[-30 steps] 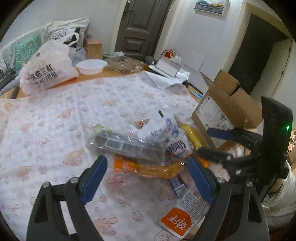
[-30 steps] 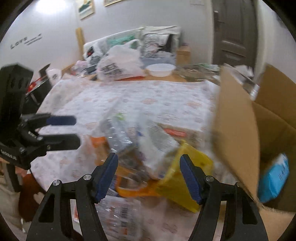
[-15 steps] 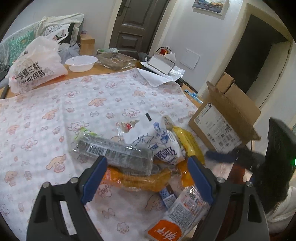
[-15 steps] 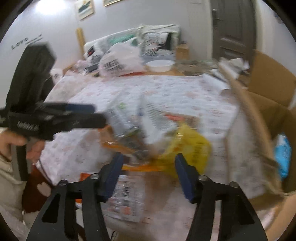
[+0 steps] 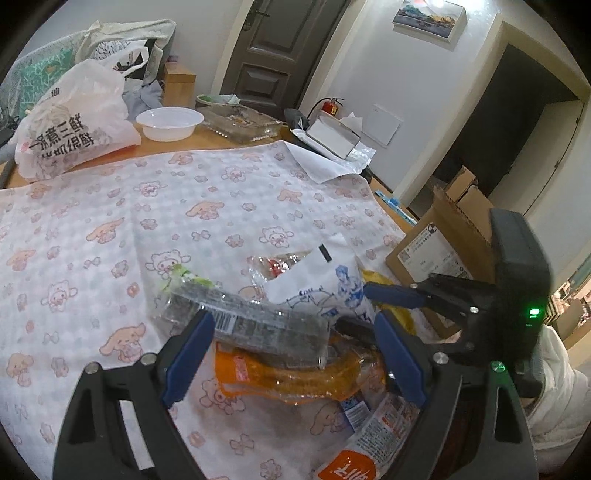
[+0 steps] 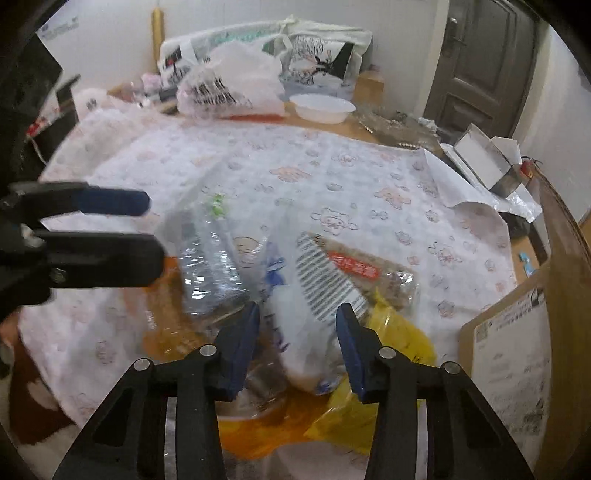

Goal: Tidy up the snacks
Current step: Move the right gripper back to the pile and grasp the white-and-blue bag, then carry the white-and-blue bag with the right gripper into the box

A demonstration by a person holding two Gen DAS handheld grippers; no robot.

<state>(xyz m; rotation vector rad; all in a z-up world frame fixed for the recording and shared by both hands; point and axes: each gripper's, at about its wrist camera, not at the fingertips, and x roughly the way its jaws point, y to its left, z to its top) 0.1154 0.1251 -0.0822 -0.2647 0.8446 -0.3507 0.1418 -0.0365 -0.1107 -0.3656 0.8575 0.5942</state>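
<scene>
snack pile [image 5: 295,332] sits near edge of cartoon tablecloth [image 5: 147,221], cardboard box [image 5: 443,251] just right. left gripper [image 5: 291,354] wide over clear packet [image 5: 243,325]. right gripper [image 6: 299,343] narrower, straddling white packet [image 6: 314,295]; grip unclear.

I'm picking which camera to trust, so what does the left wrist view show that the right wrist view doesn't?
Only the left wrist view shows the orange-cornered packet at the near edge and the wall painting. Only the right wrist view shows the barcode-striped packet. Both show the white bowl, the cardboard box, the clear dark-filled packet and both open grippers.
</scene>
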